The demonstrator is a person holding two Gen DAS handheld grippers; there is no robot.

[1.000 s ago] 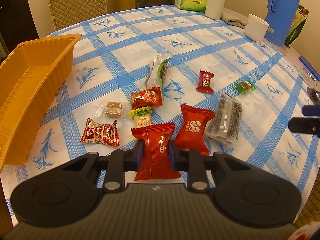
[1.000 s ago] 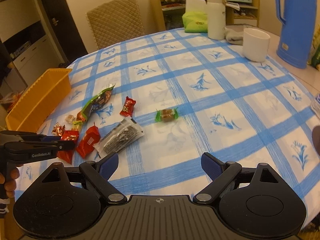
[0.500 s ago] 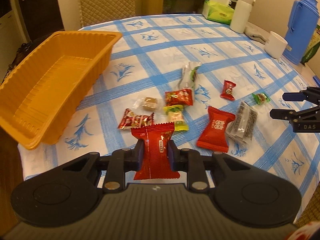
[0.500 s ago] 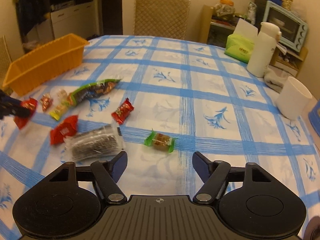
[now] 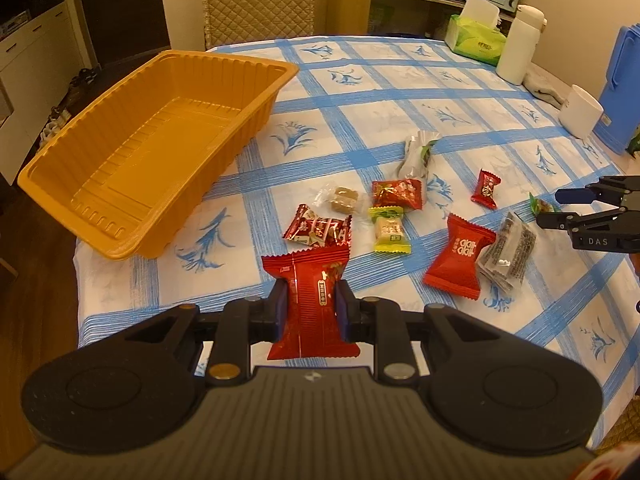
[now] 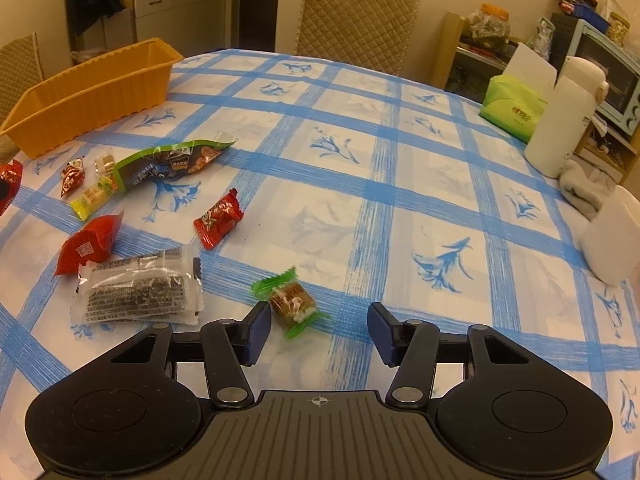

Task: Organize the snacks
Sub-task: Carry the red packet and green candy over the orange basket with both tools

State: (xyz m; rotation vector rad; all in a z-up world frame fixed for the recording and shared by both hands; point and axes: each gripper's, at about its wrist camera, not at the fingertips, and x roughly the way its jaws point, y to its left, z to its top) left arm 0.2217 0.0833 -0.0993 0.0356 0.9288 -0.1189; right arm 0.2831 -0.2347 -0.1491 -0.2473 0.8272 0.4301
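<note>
My left gripper (image 5: 311,312) is shut on a red snack packet (image 5: 310,304), held above the table's near edge. The empty orange tray (image 5: 160,140) lies up and to the left of it. Several wrapped snacks stay scattered on the blue-checked tablecloth (image 5: 360,100). In the right wrist view my right gripper (image 6: 318,330) hangs low over a green-wrapped candy (image 6: 292,305). Its jaws are closing, and the candy lies between them close to the left fingertip (image 6: 258,330), unpressed. A clear packet of dark sticks (image 6: 138,294) lies just left of it. The right gripper (image 5: 576,208) also shows at the left wrist view's right edge.
A white flask (image 6: 560,116), a green tissue box (image 6: 514,106) and a white cup (image 6: 612,236) stand at the far right of the table, with a grey cloth (image 6: 580,192) between them. A blue jug (image 5: 624,88) stands at the right edge. A quilted chair (image 6: 356,20) is behind the table.
My left gripper has lifted the red packet and swung left, bringing the orange tray into fuller view. My right gripper has dropped toward the green candy, its jaws narrowing.
</note>
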